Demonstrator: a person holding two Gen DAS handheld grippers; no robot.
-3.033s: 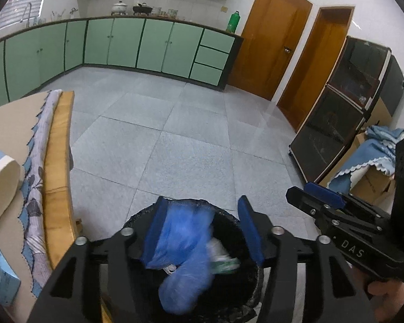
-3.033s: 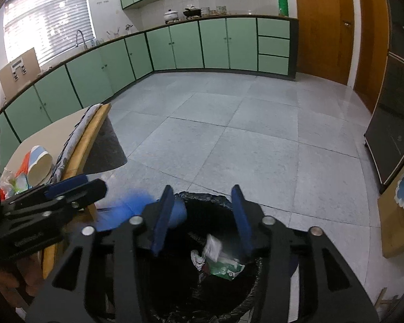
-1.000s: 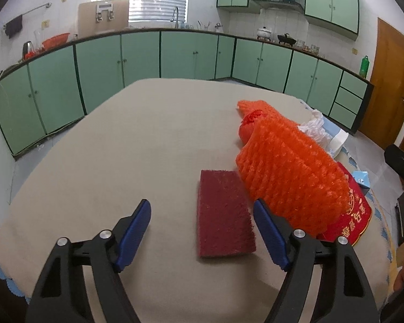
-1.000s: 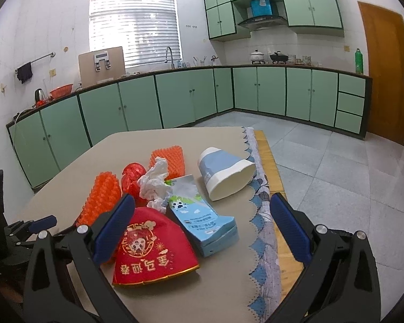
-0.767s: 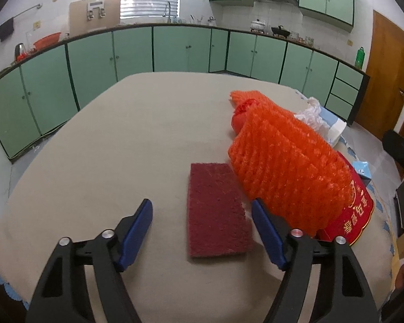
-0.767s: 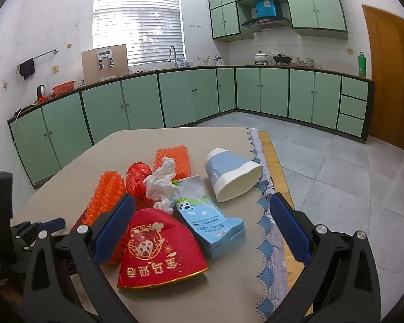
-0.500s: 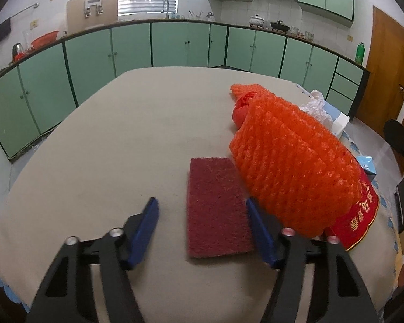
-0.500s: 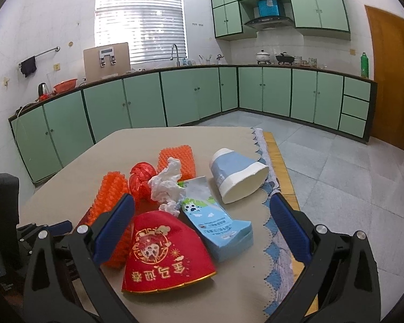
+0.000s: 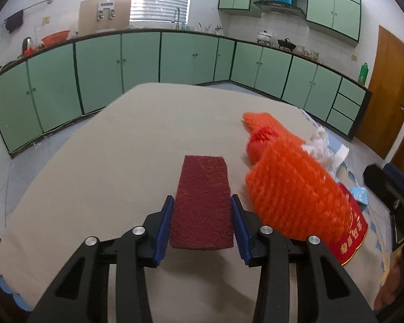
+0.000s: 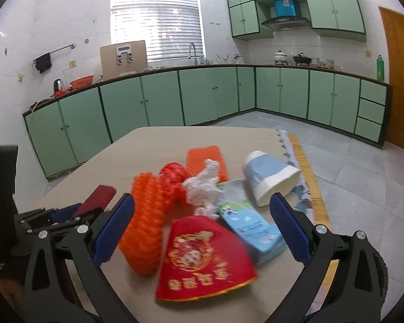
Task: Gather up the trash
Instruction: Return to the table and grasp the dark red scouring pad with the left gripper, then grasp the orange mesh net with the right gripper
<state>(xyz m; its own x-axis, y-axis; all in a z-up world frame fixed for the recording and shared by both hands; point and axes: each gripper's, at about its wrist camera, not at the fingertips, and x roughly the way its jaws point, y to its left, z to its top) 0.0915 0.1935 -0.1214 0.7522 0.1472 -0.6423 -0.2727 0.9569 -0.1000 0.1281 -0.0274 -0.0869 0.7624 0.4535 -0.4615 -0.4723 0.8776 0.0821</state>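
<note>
Closing on one dark red scouring pad [image 9: 203, 204], our left claw [image 9: 202, 228] has its blue pads at the pad's two long edges in the lower middle of the left wrist view; whether they already press on it we cannot tell. The pad lies flat on the beige desk [image 9: 107, 161], alone on its side. A second ago this claw stood much wider, with clear desk showing on both sides of the pad.

Counting the rest of the trash in the right wrist view, we find two orange foam nets [image 10: 145, 223], one near the claw and one further up the frame, one red mesh bundle [image 10: 172, 175], one crumpled white tissue [image 10: 202, 185], one red paper hat [image 10: 202, 261] with gold print, one light blue packet [image 10: 253, 228] and one blue and white paper cup [image 10: 269, 177] lying on its side at the desk's right edge. They sit heaped together, touching.

Our right claw [image 10: 202, 234] hangs released and wide over this heap, gripping nothing. Compared with a second ago, the heap fills more of the frame and sits lower between its fingers.
</note>
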